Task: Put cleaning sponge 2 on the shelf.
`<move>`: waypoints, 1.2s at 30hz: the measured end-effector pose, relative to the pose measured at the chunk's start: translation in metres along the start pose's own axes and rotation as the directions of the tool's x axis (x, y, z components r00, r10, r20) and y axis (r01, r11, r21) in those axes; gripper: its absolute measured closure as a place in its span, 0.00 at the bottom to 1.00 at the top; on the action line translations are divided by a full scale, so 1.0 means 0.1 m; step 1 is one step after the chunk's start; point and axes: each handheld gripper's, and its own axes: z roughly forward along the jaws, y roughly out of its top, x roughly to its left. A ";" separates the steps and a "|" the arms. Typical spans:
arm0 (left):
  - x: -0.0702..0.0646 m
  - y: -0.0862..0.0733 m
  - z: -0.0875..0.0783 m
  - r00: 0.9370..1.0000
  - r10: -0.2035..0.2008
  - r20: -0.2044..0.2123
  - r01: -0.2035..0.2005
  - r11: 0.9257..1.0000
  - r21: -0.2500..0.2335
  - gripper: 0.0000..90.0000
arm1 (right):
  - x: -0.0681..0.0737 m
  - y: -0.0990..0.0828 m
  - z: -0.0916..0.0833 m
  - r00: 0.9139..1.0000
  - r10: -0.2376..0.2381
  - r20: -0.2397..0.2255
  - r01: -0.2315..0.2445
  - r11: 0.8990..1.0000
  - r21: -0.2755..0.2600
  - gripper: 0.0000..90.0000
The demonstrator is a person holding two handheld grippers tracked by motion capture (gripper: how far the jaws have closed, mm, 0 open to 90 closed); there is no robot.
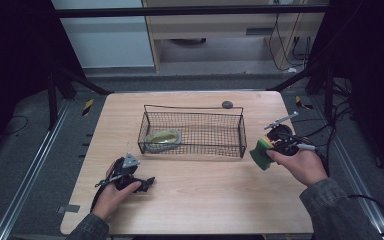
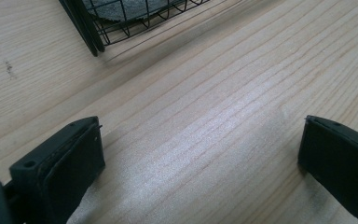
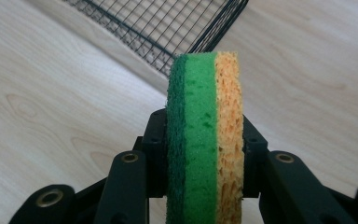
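Our forearms at the near edge, table (image 1: 195, 200) under them, wire basket (image 1: 192, 132) mid-table with a pad (image 1: 163, 138) inside, our right gripper (image 1: 266, 150) clamped on a green-and-yellow sponge (image 3: 205, 140) right of the basket, our left gripper (image 1: 147, 183) gaping wide, empty.

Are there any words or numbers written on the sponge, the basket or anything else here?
None can be read: the sponge shows plain green and yellow layers, the wire basket carries no label, and the table is bare wood grain. The yellow and black striped marks on the floor are just stripes, not writing.
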 end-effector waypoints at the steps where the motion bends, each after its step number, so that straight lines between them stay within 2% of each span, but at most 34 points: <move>1: 0.00 0.00 0.00 1.000 0.000 0.001 0.000 1.000 0.000 0.00 | -0.05 0.03 -0.03 1.000 -0.007 0.011 0.007 1.000 -0.024 0.71; 9: 0.00 0.00 0.00 1.000 0.000 0.000 0.000 1.000 -0.005 0.00 | -0.14 0.22 -0.14 0.998 -0.039 0.057 0.043 0.997 -0.057 0.72; 17: 0.00 -0.01 0.01 1.000 -0.002 -0.002 0.002 1.000 -0.014 0.00 | -0.18 0.60 -0.30 0.991 -0.083 0.106 0.093 0.991 -0.098 0.72; 27: 0.00 -0.01 0.01 1.000 -0.002 -0.001 0.002 1.000 -0.013 0.00 | -0.13 0.94 -0.37 0.986 -0.111 0.124 0.126 0.985 -0.122 0.72; 36: 0.00 -0.01 0.01 1.000 -0.001 0.000 0.001 1.000 -0.014 0.00 | -0.11 1.17 -0.42 0.986 -0.110 0.128 0.128 0.982 -0.140 0.72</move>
